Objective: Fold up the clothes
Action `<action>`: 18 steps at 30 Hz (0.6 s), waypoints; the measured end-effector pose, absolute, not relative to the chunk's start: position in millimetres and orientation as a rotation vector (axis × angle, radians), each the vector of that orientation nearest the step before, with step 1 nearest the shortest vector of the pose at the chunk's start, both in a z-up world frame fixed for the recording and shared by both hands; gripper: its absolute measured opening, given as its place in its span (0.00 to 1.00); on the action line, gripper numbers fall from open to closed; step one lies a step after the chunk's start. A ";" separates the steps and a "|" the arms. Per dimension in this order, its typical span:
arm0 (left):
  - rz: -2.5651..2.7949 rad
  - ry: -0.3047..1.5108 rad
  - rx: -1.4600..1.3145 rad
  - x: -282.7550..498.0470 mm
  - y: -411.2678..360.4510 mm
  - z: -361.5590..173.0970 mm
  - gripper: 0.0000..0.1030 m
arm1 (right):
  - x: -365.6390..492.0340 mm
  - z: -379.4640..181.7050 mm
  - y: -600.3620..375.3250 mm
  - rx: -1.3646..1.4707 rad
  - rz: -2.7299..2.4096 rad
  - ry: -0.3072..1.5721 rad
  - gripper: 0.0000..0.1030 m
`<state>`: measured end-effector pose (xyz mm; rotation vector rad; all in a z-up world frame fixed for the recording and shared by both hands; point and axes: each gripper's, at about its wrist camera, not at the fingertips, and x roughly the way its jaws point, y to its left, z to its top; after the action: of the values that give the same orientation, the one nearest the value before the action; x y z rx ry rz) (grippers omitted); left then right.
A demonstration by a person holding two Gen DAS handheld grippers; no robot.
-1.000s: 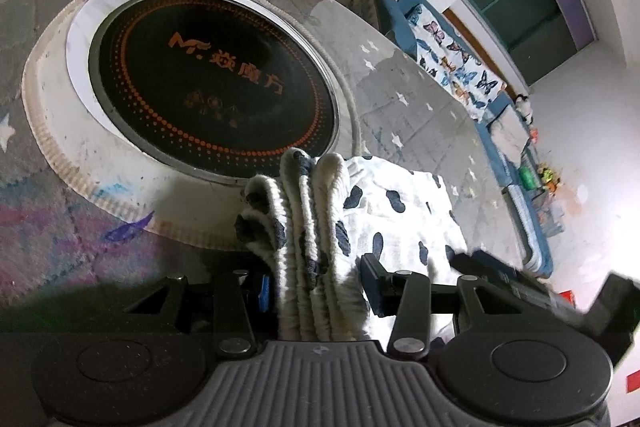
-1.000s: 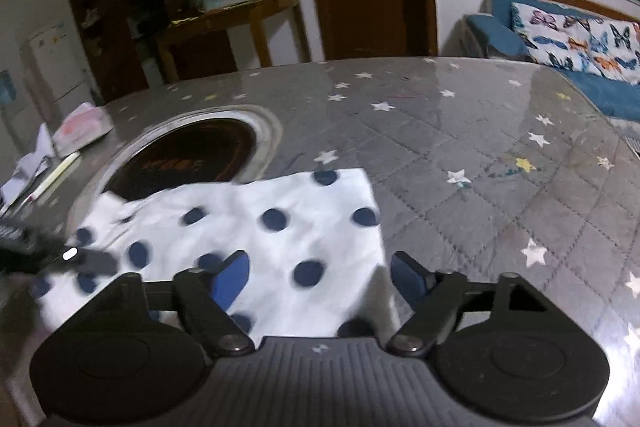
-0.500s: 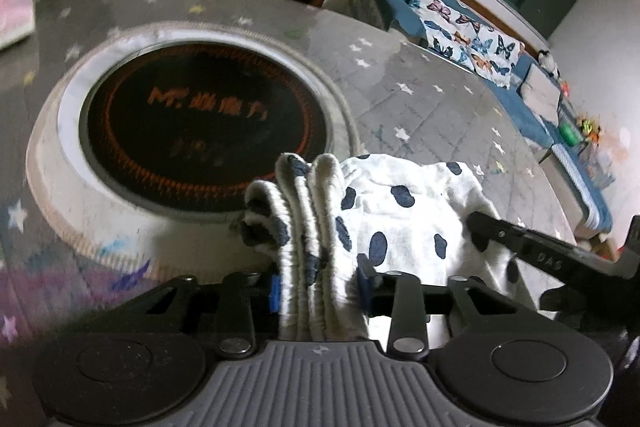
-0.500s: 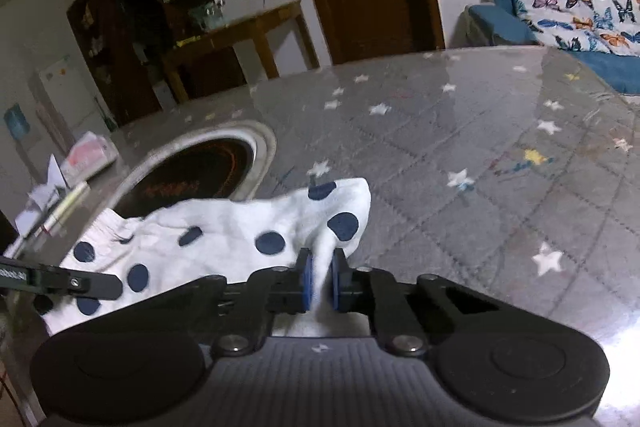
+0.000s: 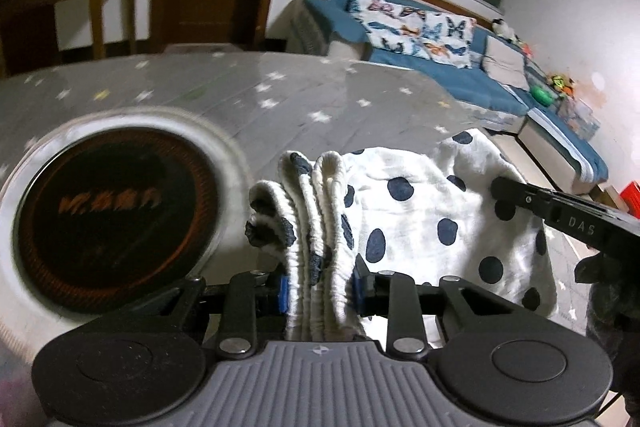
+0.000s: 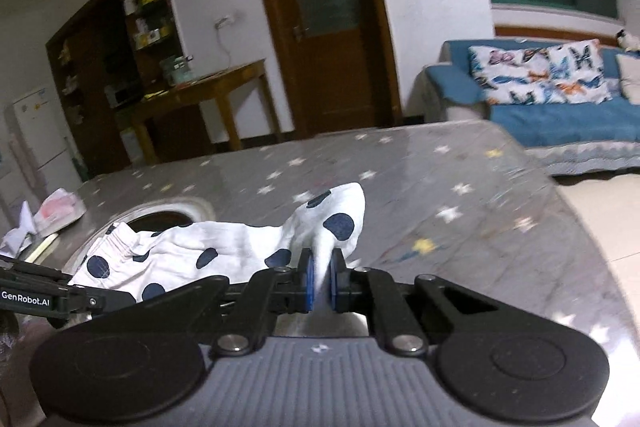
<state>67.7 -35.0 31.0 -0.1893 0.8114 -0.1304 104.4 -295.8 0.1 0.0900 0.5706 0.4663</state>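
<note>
Across the grey, star-printed surface [image 6: 460, 187] lies plenty of bare room: from twelve round to three o'clock of the garment nothing stands on it, and its curved far rim runs free toward the door and the blue sofa [image 6: 560, 115]. At about nine to ten o'clock a round black cooktop [image 5: 116, 207] is sunk in a pale ring, and the cloth's elastic end hangs just beside that ring's edge. Papers [image 6: 52, 213] sit near the rim further out at nine o'clock.

Between the two tools hangs the white garment with dark dots [image 5: 420, 219], stretched and partly raised off the surface, its lower edge drooping. The left tool [image 5: 320, 287] has the bunched, ribbed waistband gathered in several folds between its blue pads, which press on it while the jaws are closing a little more. The right tool [image 6: 320, 285] is clenched tight on a thin corner of the cloth, a dotted tip poking up past its pads toward twelve o'clock.
</note>
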 end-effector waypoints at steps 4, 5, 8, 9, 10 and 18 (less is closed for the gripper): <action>-0.164 0.805 -0.165 87.7 -55.7 30.3 0.30 | 114.1 5.2 -311.9 0.074 0.412 0.552 0.07; -0.172 0.805 -0.159 92.6 -60.8 29.3 0.30 | 116.6 5.6 -315.5 0.073 0.402 0.552 0.07; -0.191 0.814 -0.144 107.2 -75.0 24.6 0.31 | 126.1 4.9 -330.6 0.063 0.363 0.551 0.07; -0.197 0.819 -0.141 111.5 -79.7 22.7 0.32 | 128.5 4.3 -333.1 0.059 0.354 0.550 0.07; -0.201 0.823 -0.138 114.8 -84.5 21.2 0.33 | 132.3 2.6 -336.2 0.052 0.341 0.550 0.07; -0.219 0.864 -0.111 134.9 -106.0 4.7 0.35 | 156.1 -18.5 -354.0 0.052 0.270 0.596 0.07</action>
<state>134.9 -106.0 4.7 -0.1107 0.8639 -0.2187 156.1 -354.0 -18.5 0.0522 0.5961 0.2702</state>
